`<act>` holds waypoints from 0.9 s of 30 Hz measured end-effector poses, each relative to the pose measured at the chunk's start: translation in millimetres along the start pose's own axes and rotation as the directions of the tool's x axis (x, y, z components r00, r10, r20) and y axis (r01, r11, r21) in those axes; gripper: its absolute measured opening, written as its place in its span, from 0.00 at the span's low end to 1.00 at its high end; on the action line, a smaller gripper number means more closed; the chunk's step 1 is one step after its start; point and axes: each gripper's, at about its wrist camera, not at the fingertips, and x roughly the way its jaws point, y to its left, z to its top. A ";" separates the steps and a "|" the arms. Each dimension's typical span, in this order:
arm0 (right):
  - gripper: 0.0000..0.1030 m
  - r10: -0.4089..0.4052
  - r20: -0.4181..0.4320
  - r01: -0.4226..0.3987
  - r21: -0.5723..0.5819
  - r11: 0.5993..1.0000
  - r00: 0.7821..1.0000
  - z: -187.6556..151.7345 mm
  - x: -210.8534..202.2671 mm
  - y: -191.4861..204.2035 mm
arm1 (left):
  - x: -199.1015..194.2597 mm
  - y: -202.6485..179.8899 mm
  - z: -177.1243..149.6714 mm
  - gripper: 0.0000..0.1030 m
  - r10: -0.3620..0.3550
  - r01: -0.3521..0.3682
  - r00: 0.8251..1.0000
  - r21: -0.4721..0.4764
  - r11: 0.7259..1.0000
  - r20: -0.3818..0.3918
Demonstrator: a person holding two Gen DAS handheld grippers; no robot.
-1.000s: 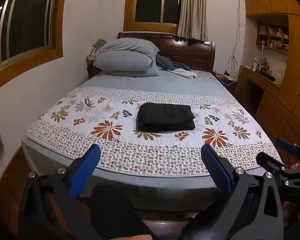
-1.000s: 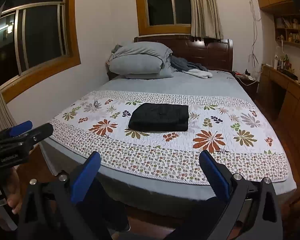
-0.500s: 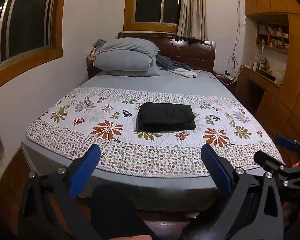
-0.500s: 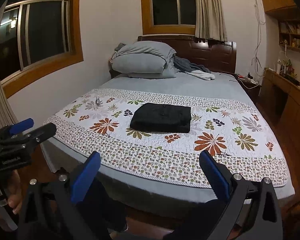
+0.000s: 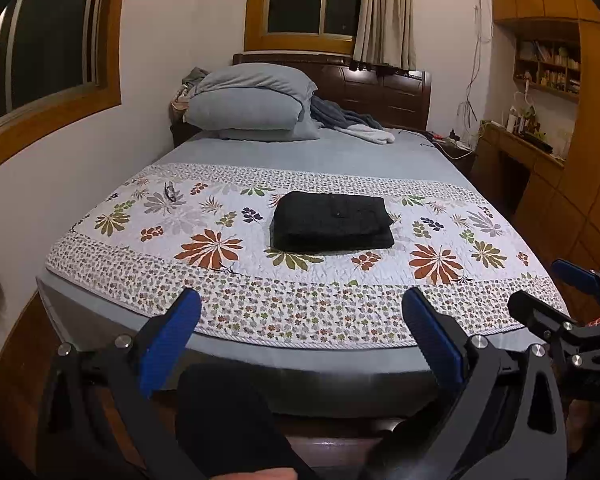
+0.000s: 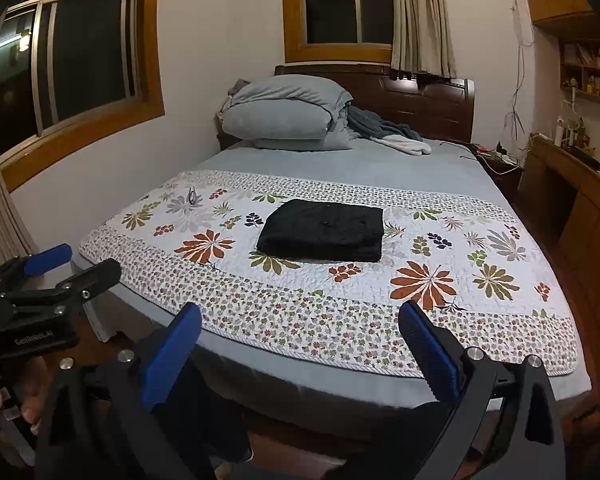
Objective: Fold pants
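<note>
Left wrist view: pants (image 5: 332, 221) lie folded, the job looks finished.

From the foot of the bed (image 5: 312, 148), the black pants sit as a tidy rectangle mid-quilt (image 5: 204, 276). Left gripper (image 5: 300, 330) and right gripper (image 6: 300, 334) hang well apart from them, fingers spread, holding nothing; little seems left.

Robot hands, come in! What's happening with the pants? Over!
Left gripper open, right gripper open, both empty, short of the bed. Black pants folded on the floral quilt. Nothing in the way.
</note>
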 end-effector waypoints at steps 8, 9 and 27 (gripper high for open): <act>0.97 0.002 -0.010 -0.002 0.000 1.000 1.000 -0.7 7.8 -1.1 | 4.7 -3.4 1.7 0.97 0.008 -0.008 1.000 0.014 1.000 0.010; 0.97 0.003 -0.013 -0.003 0.001 1.000 1.000 -1.3 8.8 -1.6 | 5.2 -4.9 1.6 0.97 0.011 -0.011 1.000 0.021 1.000 0.012; 0.97 -0.002 -0.009 0.002 0.021 1.000 1.000 -3.6 8.4 -10.2 | -2.4 -5.9 5.8 0.97 -0.034 0.034 0.999 -0.004 0.999 0.040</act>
